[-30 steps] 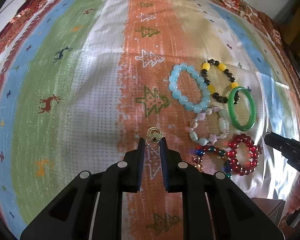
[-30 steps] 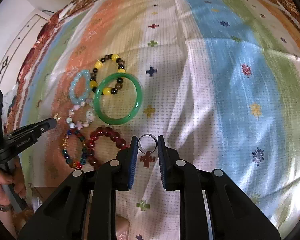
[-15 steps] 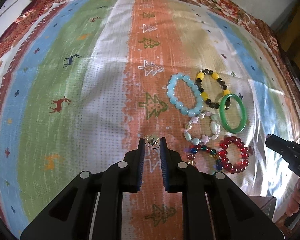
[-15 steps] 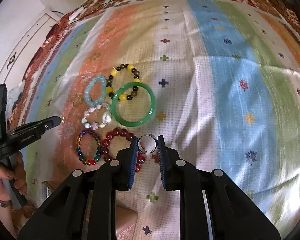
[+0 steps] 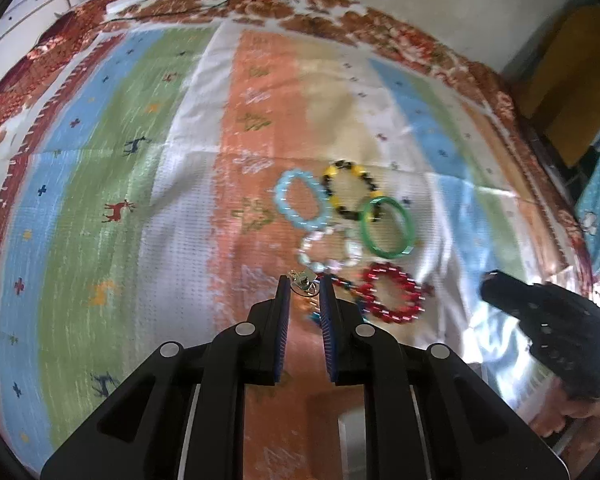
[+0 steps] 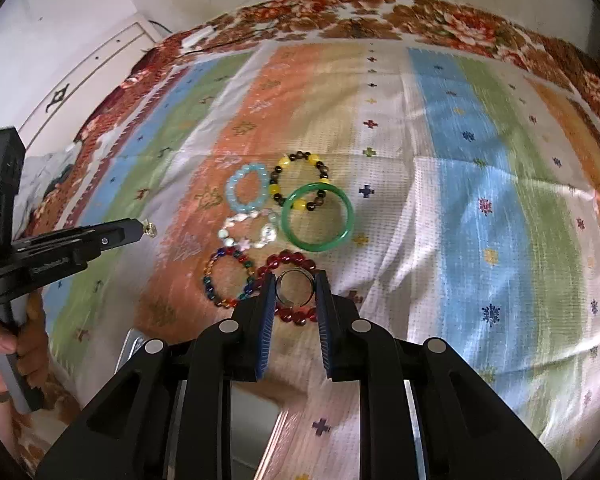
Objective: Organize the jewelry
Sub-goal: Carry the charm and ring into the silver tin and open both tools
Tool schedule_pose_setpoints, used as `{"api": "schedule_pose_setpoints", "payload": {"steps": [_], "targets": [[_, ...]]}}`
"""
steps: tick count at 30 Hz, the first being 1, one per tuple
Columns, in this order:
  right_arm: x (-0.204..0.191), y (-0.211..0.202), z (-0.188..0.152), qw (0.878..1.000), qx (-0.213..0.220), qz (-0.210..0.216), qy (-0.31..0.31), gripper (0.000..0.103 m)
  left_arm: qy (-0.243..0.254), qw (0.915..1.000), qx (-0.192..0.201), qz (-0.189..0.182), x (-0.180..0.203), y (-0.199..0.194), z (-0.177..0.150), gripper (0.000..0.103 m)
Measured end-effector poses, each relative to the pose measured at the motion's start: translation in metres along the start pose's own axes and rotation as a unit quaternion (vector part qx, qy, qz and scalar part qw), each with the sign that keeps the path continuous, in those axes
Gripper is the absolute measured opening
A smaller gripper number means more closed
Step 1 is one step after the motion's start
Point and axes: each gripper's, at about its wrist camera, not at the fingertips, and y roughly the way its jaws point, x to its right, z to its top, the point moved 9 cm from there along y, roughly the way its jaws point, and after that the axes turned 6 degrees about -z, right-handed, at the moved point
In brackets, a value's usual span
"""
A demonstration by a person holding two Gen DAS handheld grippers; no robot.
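Pinching a small gold ring (image 5: 303, 283) at their very tips, the jaws of the left gripper (image 5: 305, 290) stand close together, and the ring's ornate top sticks out just past them; it is blurred, so which way its hole faces cannot be told. The jaws of the right gripper (image 6: 294, 292) clamp a wider silver ring (image 6: 294, 289) by its outer sides, with its hole facing back toward the camera and its band standing across the gap between them.

Directly beyond the right jaws, partly covered by the silver ring, a red bead bracelet (image 6: 288, 258) lies flat on the bed. To the left of those jaws lies a mixed-colour bead bracelet (image 6: 228, 278). Farther out lie a pale bracelet of white beads (image 6: 248, 232), a green bangle (image 6: 318, 218), a light blue bead bracelet (image 6: 246, 192) and a yellow-and-black bead bracelet (image 6: 300, 178), which rests partly on the bangle's far rim. All six lie flat and close together, several touching.

They rest on a striped bedspread (image 6: 480, 184) patterned with crosses, deer and trees. A person's hand (image 6: 0, 356) grips the left gripper's handle at the far left edge of the right view.
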Motion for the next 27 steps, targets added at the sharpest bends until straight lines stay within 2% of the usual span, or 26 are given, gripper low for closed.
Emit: {"api": "schedule_pose_setpoints", "payload": {"steps": [6,10,15,27], "targets": [[-0.020,-0.032,-0.015,0.999,0.030,0.008,-0.032,0.020,0.007,0.9993,0.015,-0.033,0.020,-0.026,-0.024,0.014],[-0.032,-0.041,-0.028,0.998,0.035,0.015,-0.053,0.020,0.030,0.9982,0.020,-0.048,0.039,-0.038,-0.042,0.014],[-0.036,-0.050,-0.044,0.998,0.039,0.022,-0.050,0.020,0.039,0.9962,0.023,-0.074,0.058,-0.049,-0.059,0.014],[-0.046,-0.060,-0.075,0.997,0.033,0.040,-0.049,0.020,0.049,0.9951,0.017,-0.084,0.070,-0.053,-0.086,0.015]]}}
